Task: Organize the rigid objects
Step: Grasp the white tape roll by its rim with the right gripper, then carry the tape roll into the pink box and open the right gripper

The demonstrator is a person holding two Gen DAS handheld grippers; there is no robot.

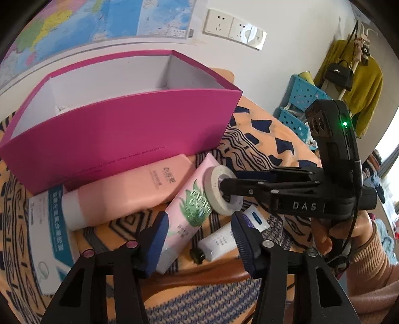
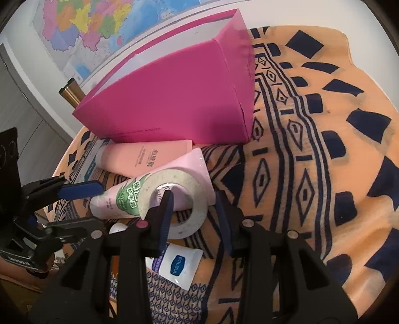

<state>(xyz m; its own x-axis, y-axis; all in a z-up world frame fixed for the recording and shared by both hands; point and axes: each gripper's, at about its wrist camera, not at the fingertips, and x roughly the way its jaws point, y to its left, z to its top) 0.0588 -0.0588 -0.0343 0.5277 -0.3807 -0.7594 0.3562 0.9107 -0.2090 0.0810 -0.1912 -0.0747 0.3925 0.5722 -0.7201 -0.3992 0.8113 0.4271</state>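
We work over a table draped in an orange cloth (image 2: 324,124) with dark blue geometric print. A large magenta box (image 1: 119,129), open-topped and white inside, fills the upper left of the left wrist view. A map (image 1: 74,22) hangs on the white wall behind it, wall sockets (image 1: 234,26) sit at top centre, and a mustard garment (image 1: 361,84) and blue crates (image 1: 301,99) stand at right. Against the box lie a peach tube (image 1: 124,192) and a pink aloe tube (image 1: 189,209), with a small white tube (image 2: 179,266) nearer us. Our right gripper (image 2: 194,216) holds a roll of tape (image 2: 174,199) above the pink tube, one finger through its core and the jaws partly apart. Our left gripper (image 1: 199,239) stands half open astride the pink tube's lower end, its pads not pressing.
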